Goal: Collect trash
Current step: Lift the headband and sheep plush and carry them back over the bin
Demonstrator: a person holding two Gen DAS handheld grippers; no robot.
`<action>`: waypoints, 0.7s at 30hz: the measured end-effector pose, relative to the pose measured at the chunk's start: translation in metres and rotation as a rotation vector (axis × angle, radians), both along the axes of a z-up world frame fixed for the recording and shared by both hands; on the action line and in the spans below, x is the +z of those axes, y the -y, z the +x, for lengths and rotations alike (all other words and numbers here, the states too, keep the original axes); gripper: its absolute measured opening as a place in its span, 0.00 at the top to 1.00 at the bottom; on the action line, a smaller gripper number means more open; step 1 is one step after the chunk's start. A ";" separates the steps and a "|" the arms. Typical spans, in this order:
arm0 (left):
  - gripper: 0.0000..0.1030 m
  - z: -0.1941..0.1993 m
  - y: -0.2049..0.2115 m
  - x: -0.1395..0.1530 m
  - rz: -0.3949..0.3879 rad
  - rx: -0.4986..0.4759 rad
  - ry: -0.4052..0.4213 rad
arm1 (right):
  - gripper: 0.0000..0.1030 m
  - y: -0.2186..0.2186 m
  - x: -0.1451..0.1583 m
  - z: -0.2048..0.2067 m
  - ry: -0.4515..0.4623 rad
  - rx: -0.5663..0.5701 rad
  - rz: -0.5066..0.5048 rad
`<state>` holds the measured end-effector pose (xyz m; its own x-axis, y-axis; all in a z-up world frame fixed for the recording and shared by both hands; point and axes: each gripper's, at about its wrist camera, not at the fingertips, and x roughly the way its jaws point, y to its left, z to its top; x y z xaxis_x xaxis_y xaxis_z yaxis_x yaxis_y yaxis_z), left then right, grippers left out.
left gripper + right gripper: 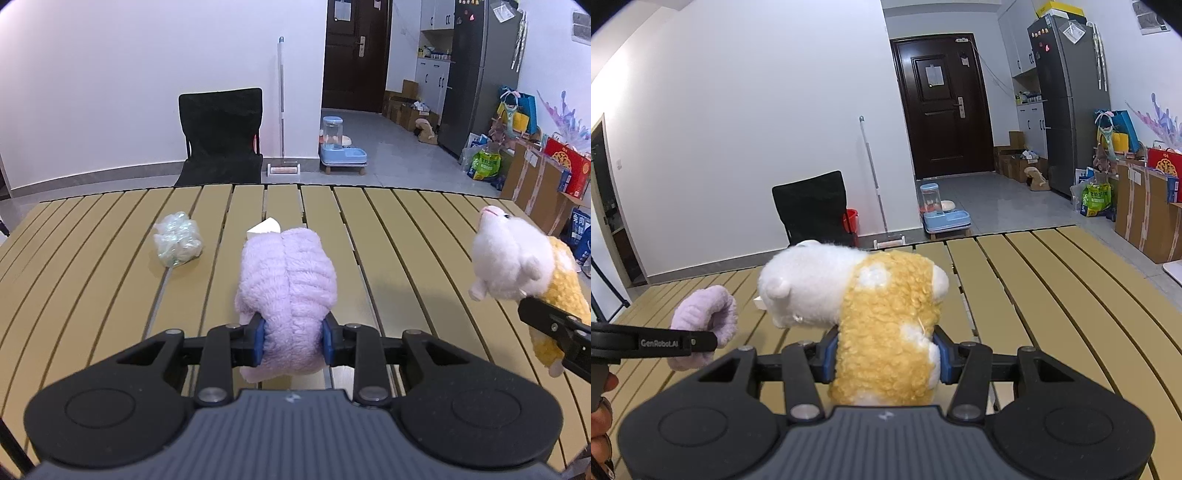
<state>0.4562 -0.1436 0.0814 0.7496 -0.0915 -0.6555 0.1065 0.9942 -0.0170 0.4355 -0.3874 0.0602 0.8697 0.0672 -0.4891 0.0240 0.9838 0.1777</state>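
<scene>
My left gripper (pixel 293 341) is shut on a lilac plush toy (pixel 286 280), held over the slatted table (pixel 406 236). My right gripper (pixel 884 356) is shut on a white and yellow plush toy (pixel 886 314), held above the table (pixel 1052 288). That toy also shows at the right of the left wrist view (pixel 517 258). The lilac toy shows at the left of the right wrist view (pixel 705 317). A crumpled clear plastic wad (pixel 178 238) lies on the table to the left. A white paper scrap (pixel 264 226) peeks out behind the lilac toy.
A black folding chair (pixel 221 136) stands beyond the table's far edge. A mop (pixel 281 110) leans on the wall. A blue pet feeder (pixel 340 147) sits on the floor. Boxes and bags (pixel 535 173) line the right wall.
</scene>
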 end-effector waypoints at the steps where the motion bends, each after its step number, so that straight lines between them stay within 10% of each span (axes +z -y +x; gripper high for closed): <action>1: 0.72 -0.007 -0.002 0.003 0.004 -0.001 0.005 | 0.53 -0.001 0.002 -0.004 0.002 0.000 0.002; 21: 0.72 -0.164 -0.041 0.046 -0.032 -0.028 0.077 | 0.53 -0.056 0.025 -0.134 0.004 0.050 0.014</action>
<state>0.2926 -0.1029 0.1278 0.7946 -0.1336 -0.5923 0.1370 0.9898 -0.0394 0.3019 -0.3313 0.0850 0.8668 0.1172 -0.4847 -0.0254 0.9811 0.1919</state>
